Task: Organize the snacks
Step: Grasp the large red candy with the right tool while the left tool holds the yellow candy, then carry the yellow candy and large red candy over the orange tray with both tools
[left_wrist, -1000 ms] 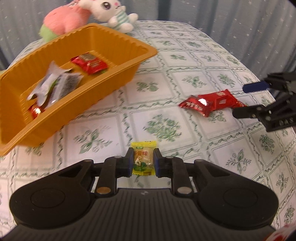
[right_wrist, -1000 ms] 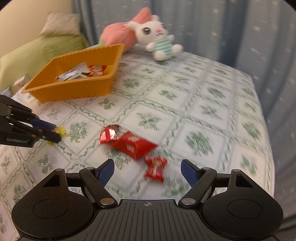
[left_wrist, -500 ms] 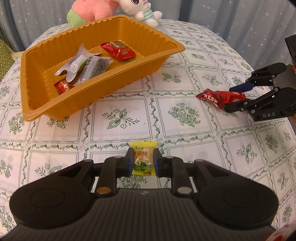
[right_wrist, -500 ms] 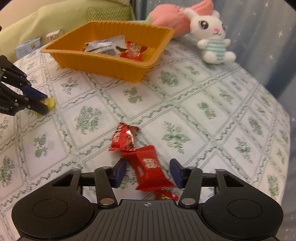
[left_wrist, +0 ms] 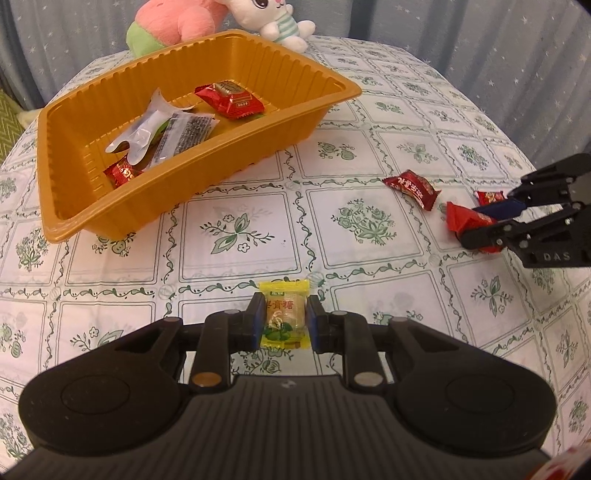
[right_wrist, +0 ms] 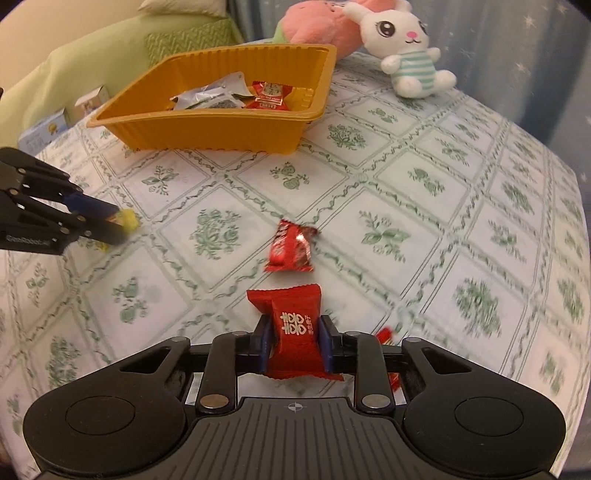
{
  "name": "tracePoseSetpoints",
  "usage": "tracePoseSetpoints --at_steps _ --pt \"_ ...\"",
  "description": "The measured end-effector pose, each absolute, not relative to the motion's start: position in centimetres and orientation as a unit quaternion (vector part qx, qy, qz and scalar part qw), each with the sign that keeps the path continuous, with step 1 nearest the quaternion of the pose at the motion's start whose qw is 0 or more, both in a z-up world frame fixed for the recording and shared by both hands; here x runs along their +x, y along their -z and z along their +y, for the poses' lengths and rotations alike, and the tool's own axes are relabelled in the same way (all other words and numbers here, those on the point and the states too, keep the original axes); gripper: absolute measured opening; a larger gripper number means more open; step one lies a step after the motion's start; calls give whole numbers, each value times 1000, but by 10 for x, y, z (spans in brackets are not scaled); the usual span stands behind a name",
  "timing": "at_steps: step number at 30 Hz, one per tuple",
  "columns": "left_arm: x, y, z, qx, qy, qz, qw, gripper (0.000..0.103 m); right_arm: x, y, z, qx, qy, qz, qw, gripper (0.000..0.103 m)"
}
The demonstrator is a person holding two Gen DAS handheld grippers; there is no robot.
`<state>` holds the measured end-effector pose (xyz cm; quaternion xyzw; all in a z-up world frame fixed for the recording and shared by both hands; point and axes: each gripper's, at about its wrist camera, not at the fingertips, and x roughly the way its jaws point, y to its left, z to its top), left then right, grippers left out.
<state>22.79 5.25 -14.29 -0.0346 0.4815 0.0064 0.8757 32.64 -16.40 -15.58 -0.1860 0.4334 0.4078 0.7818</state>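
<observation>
Left gripper (left_wrist: 283, 319) is clamping a yellow candy (left_wrist: 283, 314) between its blue pads, held above the cloth (left_wrist: 240, 206). Right gripper (right_wrist: 294, 341) is clamping a red packet (right_wrist: 291, 328) the same way; the packet's crinkled ends are sticking out front and back.

Left view only: the tray (left_wrist: 110, 206) interior from above, with ribbed orange plastic walls and flared rim. Inside are lying a glossy red pack (left_wrist: 229, 99), a clear pouch (left_wrist: 147, 129) overlapping a dark pouch (left_wrist: 184, 133), and a small red candy (left_wrist: 122, 173) in the near corner. The right gripper is showing side-on at the right edge, packet pinched at its tips, with a small red sweet (left_wrist: 487, 196) just behind it.

Right view only: that sweet is mostly hiding behind the fingers, one red end (right_wrist: 384, 335) peeking out. Green bedding (right_wrist: 74, 74) and small boxes (right_wrist: 55, 122) are sitting beyond the tray's far left. The left gripper is entering at the left, yellow wrapper at its tips.

Both views: a loose foil candy (right_wrist: 291, 247) is lying on the cloth between the grippers, well apart from the tray. The cloth is white with green floral squares. A white plush bunny (right_wrist: 406, 48) and a pink plush (right_wrist: 314, 22) are sitting past the tray.
</observation>
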Motion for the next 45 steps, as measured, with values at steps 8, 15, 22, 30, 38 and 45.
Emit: tracePoseSetpoints --at_steps 8,15,22,30,38,45 --pt "222 143 50 -28 -3 485 874 19 296 147 -166 -125 -387 445 797 26" --pt "206 136 46 -34 3 480 876 19 273 137 -161 -99 -392 444 799 26" --pt "184 117 49 -42 4 462 886 19 254 125 -155 -96 -402 432 801 26" --pt "166 89 61 -49 2 436 899 19 242 104 -136 -93 -415 414 805 26" --pt "162 62 87 -54 -4 411 910 19 240 83 -99 -86 -430 392 809 26" --pt "171 46 121 -52 -14 395 917 19 251 68 -56 -75 -436 378 813 26"
